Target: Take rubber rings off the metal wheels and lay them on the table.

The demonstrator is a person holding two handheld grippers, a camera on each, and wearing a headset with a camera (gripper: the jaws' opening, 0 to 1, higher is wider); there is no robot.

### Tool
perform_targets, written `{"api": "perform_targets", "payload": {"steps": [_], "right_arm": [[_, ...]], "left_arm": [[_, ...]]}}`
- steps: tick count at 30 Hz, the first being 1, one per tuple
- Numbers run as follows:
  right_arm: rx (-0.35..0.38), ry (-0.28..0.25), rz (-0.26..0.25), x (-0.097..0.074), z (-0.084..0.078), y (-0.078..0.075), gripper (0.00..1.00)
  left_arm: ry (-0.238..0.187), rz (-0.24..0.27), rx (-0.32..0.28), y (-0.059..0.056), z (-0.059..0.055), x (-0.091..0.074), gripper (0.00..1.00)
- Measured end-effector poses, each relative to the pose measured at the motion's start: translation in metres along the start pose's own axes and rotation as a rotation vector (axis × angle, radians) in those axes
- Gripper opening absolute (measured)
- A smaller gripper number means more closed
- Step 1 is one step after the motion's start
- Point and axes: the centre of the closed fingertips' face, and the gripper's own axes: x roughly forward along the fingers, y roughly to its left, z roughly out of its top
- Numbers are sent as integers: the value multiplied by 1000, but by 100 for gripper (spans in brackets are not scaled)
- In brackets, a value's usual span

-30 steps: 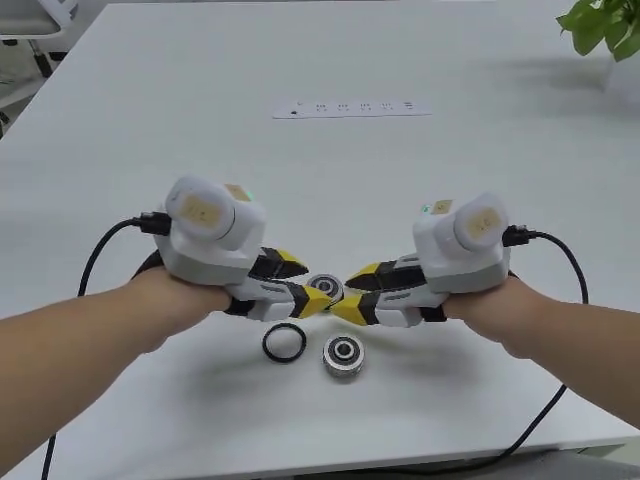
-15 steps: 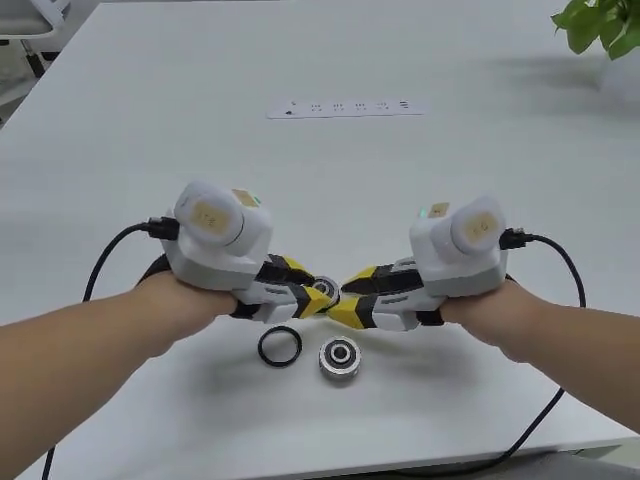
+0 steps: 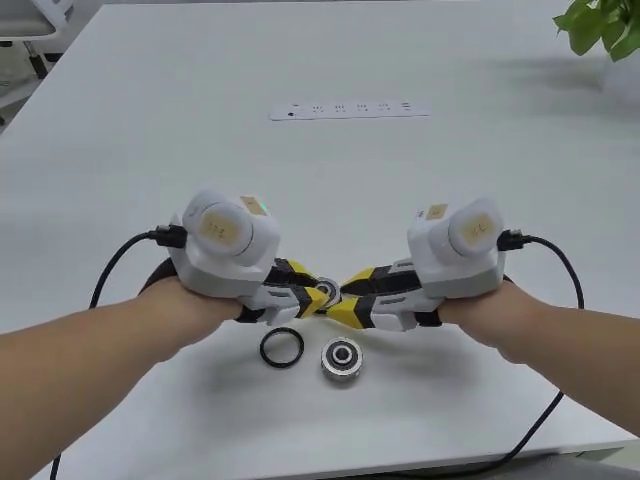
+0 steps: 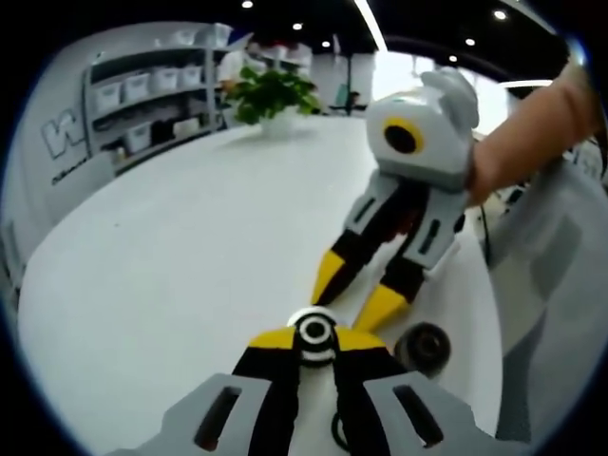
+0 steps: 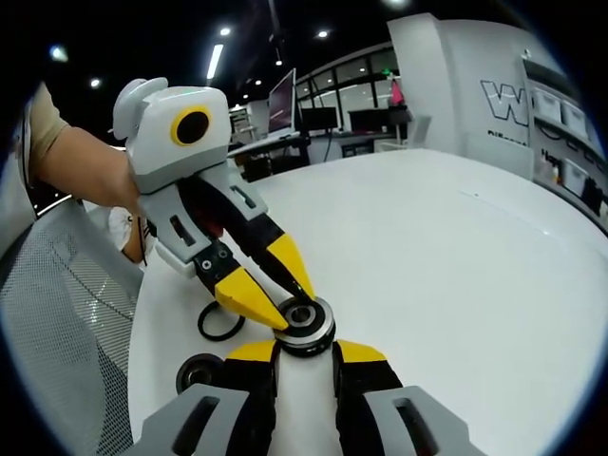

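A broad white counter carries a white power strip near its far side, with a leafy green plant at the far right corner. Beyond stand shelves of white bins, a white wall with large dark lettering, desks with monitors, and bright lights in a dark ceiling.

We look down from headset, close over table, facing 12 o'clock. Left gripper view: low, near, we face right gripper at 2 o'clock. Right gripper view: we face left gripper at 10 o'clock. All three share wheel.
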Motion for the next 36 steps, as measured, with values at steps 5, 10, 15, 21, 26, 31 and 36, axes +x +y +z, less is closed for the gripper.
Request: {"api": "perform_targets", "payload": {"steps": [5,10,15,21,26,31,36], "right_arm": [[7,-11,-3,0,1,0,18],[19,-11,-2,-1,1,-1,17],[13,0,-4,-4,-2,-2,10],[62,-11,-3,-5,-2,-3,4],[217,-48,-4,-6,-2,-6,0],[371,-91,17,-8,-2,-7,0],[484,-116,33,-13,-2,-6,0]], "left_arm": [[-5,6,-7,1,0,0,13],[-7,12,-12,1,0,0,13],[-8,18,-17,0,0,0,13],[-9,26,-24,1,0,0,13],[-6,33,-20,1,0,0,13],[-2,38,-12,3,0,0,13],[0,40,-4,3,0,0,13]]}}
